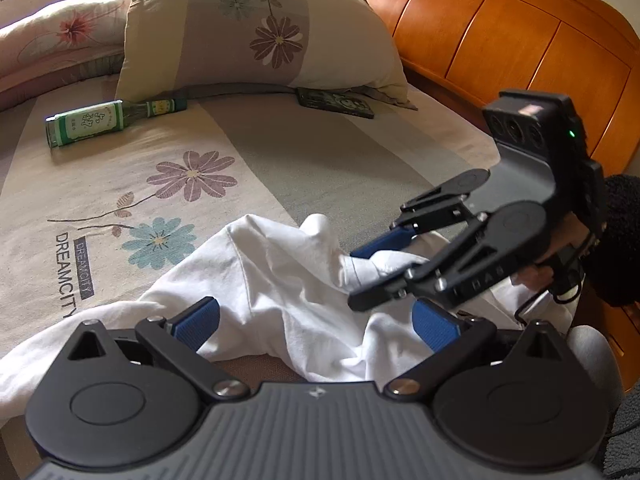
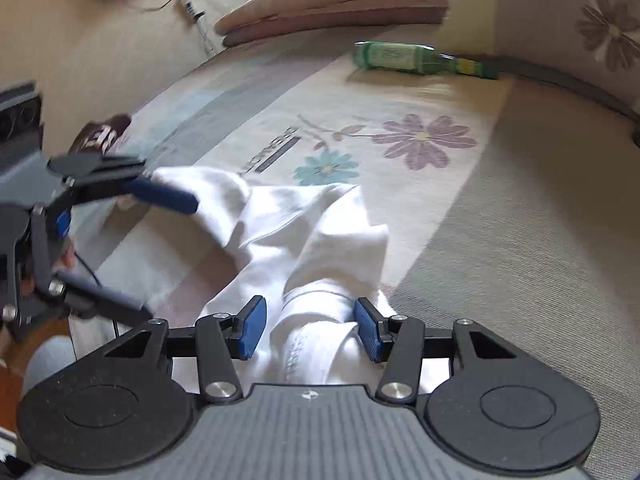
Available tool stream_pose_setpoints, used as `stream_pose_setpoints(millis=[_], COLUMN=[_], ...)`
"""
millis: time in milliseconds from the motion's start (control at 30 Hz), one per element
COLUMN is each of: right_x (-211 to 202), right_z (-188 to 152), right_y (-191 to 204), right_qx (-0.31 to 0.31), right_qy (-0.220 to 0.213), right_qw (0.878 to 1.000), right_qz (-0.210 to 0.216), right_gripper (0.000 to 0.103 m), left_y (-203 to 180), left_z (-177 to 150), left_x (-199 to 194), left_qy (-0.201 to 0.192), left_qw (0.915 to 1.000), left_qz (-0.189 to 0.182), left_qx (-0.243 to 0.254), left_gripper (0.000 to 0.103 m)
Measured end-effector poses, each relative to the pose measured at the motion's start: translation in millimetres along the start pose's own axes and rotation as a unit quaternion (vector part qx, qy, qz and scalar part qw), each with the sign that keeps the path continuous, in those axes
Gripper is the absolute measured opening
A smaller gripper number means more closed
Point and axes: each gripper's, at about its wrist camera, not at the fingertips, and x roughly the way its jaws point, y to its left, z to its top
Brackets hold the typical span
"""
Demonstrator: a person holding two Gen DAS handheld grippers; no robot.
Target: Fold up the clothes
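A crumpled white garment (image 1: 280, 280) lies on the flowered bedsheet (image 1: 120, 184). My left gripper (image 1: 316, 324) stands wide open over its near edge, and the blue pads (image 1: 198, 322) do not press the cloth. In the right wrist view the left gripper (image 2: 172, 258) comes in from the left, jaws spread around a fold. My right gripper (image 2: 310, 328) is open astride a bunched collar part of the garment (image 2: 316, 240); a gap shows beside its left pad (image 2: 252, 328). From the left wrist view the right gripper (image 1: 360, 276) reaches in from the right, held by a hand.
A green bottle (image 1: 100, 120) lies on its side near the pillow (image 1: 260, 28). A dark flat case (image 1: 336, 102) rests at the pillow's foot. The wooden headboard (image 1: 500, 40) runs along the right. A folded quilt (image 2: 332, 4) sits at the far edge, and a dark item (image 2: 100, 136) lies by the bed's left edge.
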Motion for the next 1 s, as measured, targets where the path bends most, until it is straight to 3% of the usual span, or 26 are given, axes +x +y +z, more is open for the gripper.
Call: stream_pose_setpoints(millis=[133,200,367,667,833,1000], right_x=[-6,-13,-34,-52,-61,-67], right_z=[-21,-30,-36,-33,-39,-33], right_y=[51,60,54,16,22,6], right_qx=[-0.075,-0.075,-0.06,0.022,0.016,0.04], right_qy=[0.012,0.025,0.02,-0.022,-0.033,-0.057], right_qw=[0.997,0.996,0.998,0.999,0.999,0.997], right_qz=[0.014,0.03,0.013,0.012,0.033,0.028], right_gripper=[0.056,0.056,0.056,0.056,0.056,0.059], left_y=[2,3,0,-24,-40,-44], left_z=[-3,-5,-7,0,12,16], left_x=[-6,-8,-6,9,17,25], left_qy=[-0.003,-0.004,-0.002,-0.008,-0.004,0.012], left_qw=[1.0,1.0,1.0,0.9927,0.9745,0.9711], left_qz=[0.002,0.003,0.001,0.022,0.038,0.037], left_qx=[-0.001,0.0,0.005,0.118,0.221,0.235], left_gripper=[0.102,0.102,0.102,0.102,0.102,0.101])
